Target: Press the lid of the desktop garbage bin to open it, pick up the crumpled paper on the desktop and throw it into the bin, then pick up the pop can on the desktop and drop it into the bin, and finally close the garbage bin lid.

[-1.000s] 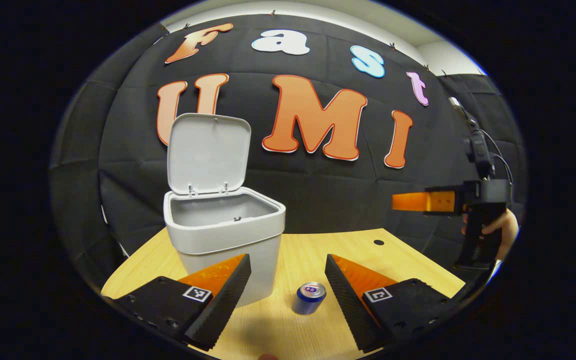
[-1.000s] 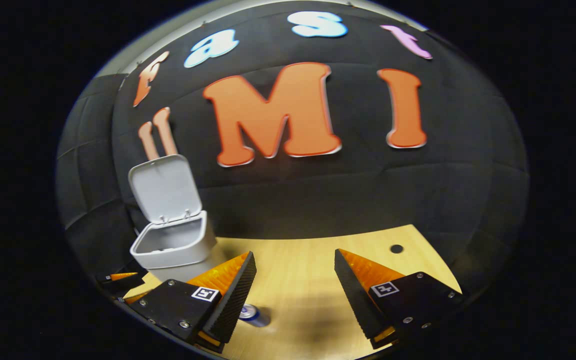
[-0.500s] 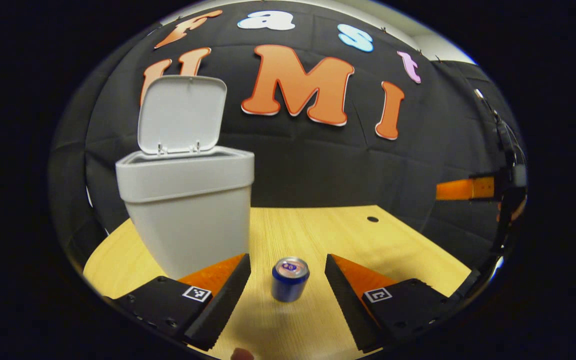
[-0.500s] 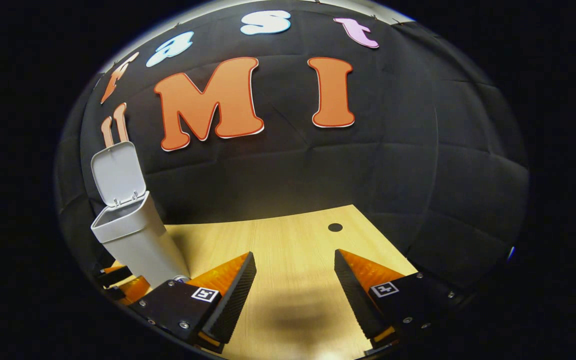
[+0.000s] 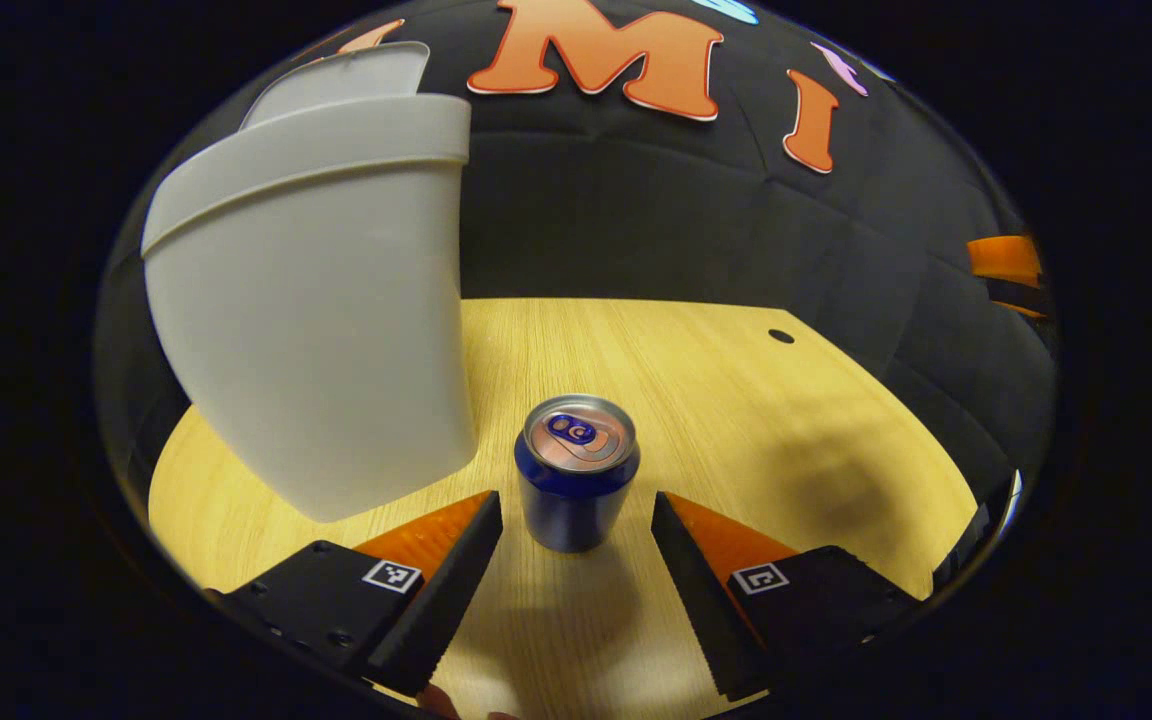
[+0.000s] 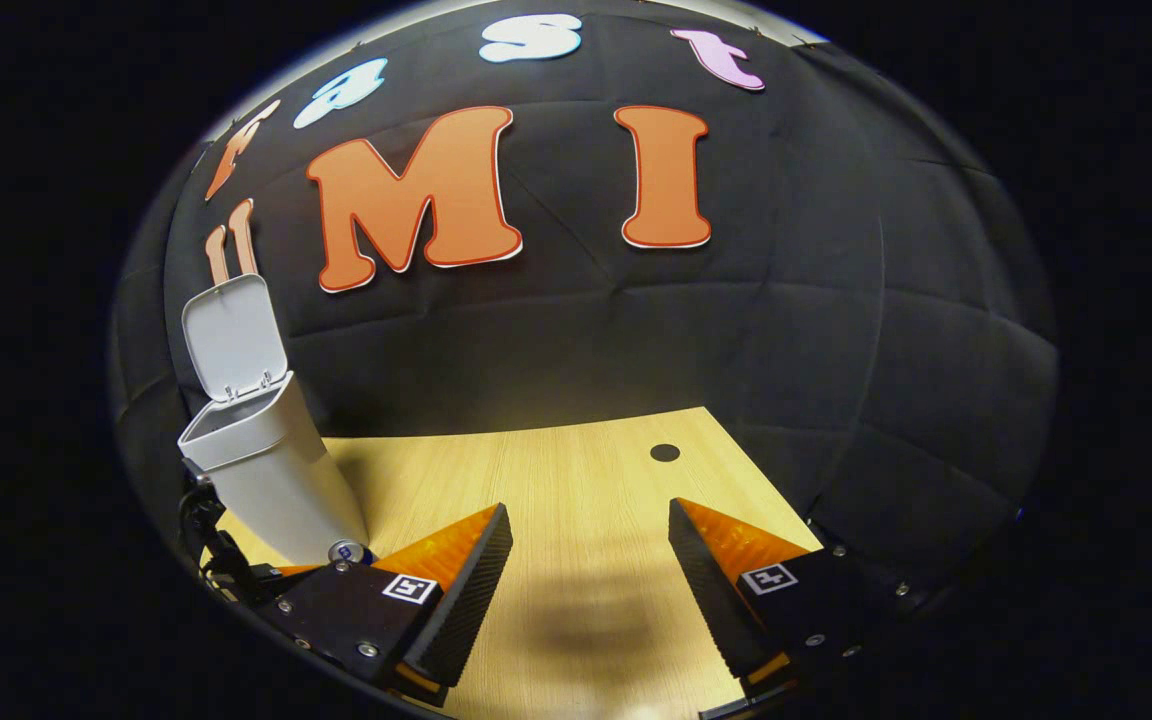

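Left gripper (image 5: 576, 510) hangs released around the upright pop can (image 5: 577, 484) beside the bin (image 5: 306, 300); right gripper (image 6: 591, 520) released.

1. Pop can (image 5: 577, 484) upright on the desktop (image 5: 716, 400), between and just ahead of the left gripper (image 5: 576, 525) fingers, untouched.
2. Garbage bin (image 5: 311, 320) just left of the can, lid (image 6: 234, 338) raised behind.
3. Right gripper (image 6: 590, 545) over bare desktop, well right of the bin.

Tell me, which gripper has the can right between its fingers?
The left gripper: the pop can stands between its open fingers; the right gripper has bare table.
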`<action>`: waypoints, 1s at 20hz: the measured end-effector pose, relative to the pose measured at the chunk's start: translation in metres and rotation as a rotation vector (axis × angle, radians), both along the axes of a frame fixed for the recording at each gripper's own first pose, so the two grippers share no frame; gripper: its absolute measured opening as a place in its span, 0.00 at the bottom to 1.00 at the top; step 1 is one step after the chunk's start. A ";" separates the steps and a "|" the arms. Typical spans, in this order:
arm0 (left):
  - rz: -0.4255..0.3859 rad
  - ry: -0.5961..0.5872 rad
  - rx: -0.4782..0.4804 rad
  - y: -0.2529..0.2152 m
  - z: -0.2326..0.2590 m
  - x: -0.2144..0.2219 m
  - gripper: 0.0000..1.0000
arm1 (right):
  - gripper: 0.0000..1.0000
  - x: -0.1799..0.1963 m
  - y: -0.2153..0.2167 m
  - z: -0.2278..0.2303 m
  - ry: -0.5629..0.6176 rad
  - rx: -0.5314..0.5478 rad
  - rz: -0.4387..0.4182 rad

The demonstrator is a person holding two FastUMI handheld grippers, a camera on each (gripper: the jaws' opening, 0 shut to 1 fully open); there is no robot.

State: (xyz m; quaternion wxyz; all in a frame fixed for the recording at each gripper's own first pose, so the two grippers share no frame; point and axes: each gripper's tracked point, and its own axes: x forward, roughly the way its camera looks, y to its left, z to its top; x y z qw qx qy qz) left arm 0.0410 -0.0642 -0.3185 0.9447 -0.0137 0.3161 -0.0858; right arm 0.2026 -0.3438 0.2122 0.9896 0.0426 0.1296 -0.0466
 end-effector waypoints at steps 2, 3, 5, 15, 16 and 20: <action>0.003 0.027 0.018 -0.001 -0.013 0.007 0.98 | 0.94 0.001 -0.001 0.000 0.006 0.006 -0.002; 0.011 0.028 0.027 0.000 -0.016 0.012 0.98 | 0.94 0.001 -0.003 -0.001 0.008 0.005 -0.003; 0.023 0.011 0.043 -0.001 -0.014 0.018 0.97 | 0.94 0.001 -0.006 -0.003 0.018 -0.002 -0.006; 0.008 -0.001 -0.014 -0.007 -0.002 0.017 0.80 | 0.94 0.001 0.000 -0.009 0.054 -0.029 0.012; 0.013 -0.005 -0.025 -0.006 0.011 0.016 0.80 | 0.94 0.001 0.002 -0.007 0.051 -0.025 0.017; 0.042 -0.081 -0.073 0.014 0.090 0.010 0.79 | 0.94 0.004 0.011 0.001 0.029 -0.003 0.036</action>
